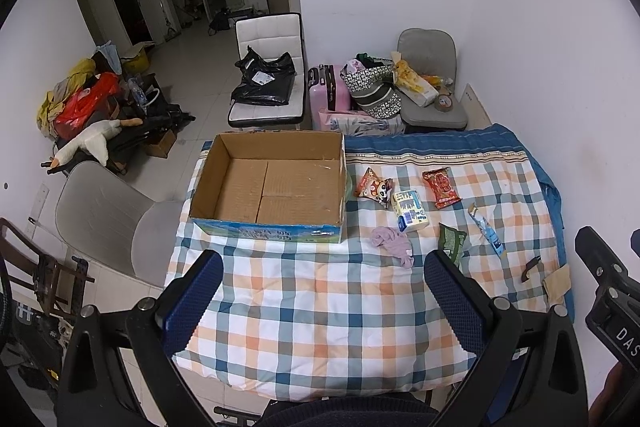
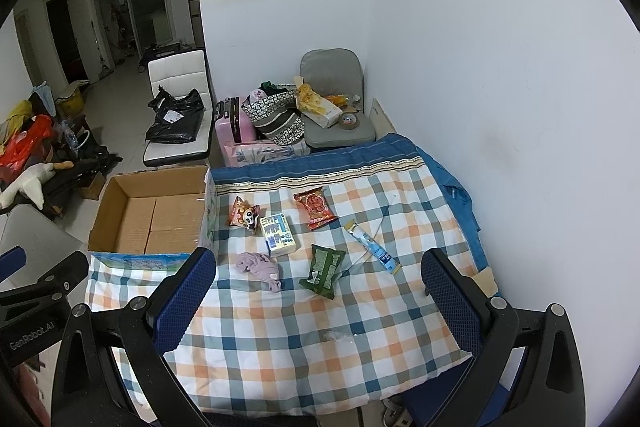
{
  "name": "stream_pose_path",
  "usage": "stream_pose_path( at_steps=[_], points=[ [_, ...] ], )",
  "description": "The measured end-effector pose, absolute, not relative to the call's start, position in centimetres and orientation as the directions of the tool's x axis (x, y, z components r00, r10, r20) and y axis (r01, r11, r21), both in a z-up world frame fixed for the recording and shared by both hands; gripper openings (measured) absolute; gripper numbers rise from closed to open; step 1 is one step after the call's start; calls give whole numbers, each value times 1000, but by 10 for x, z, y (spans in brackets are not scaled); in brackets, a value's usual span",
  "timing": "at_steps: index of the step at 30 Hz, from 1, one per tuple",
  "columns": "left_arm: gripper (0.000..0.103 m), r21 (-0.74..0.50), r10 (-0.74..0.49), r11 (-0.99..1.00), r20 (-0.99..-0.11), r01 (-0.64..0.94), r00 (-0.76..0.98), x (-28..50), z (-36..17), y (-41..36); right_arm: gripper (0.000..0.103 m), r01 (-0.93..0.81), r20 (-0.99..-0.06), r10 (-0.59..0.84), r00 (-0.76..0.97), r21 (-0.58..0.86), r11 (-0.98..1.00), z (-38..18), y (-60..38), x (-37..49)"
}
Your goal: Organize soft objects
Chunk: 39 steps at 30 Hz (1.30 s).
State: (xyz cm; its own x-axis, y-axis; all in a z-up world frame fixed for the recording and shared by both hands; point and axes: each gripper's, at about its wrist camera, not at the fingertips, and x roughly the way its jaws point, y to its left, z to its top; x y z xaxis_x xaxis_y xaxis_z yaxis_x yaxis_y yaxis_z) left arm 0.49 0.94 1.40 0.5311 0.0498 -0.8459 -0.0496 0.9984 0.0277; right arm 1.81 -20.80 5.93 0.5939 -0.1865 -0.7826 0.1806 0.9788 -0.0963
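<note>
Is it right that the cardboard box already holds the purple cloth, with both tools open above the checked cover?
Not quite. The cardboard box is empty in the left wrist view; the purple cloth lies on the checked cover beside it. The left tool and right tool are open.
</note>
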Motion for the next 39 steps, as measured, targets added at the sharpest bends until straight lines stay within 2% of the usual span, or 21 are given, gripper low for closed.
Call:
stream_pose_path(
  at_steps=[20, 26, 32, 39],
  points=[
    [103, 23, 44, 999, -850, -48, 525, 9, 14, 12, 103, 172, -786, -170, 595, -82, 982, 55, -198, 18],
    [103, -7, 0, 1000, -857, -13, 515, 41, -12, 0, 103, 227, -823, -180, 539, -63, 972, 30, -228, 38],
    [103, -13, -30, 999, -914, 44, 404, 111, -86, -42, 103, 290, -898, -171, 405, -51, 956, -32, -290, 83],
    [103, -46, -57, 997, -980, 62, 189, 195, -203, -89, 103, 326, -988, -45, 148, 5, 945, -179, -349, 149]
  ],
)
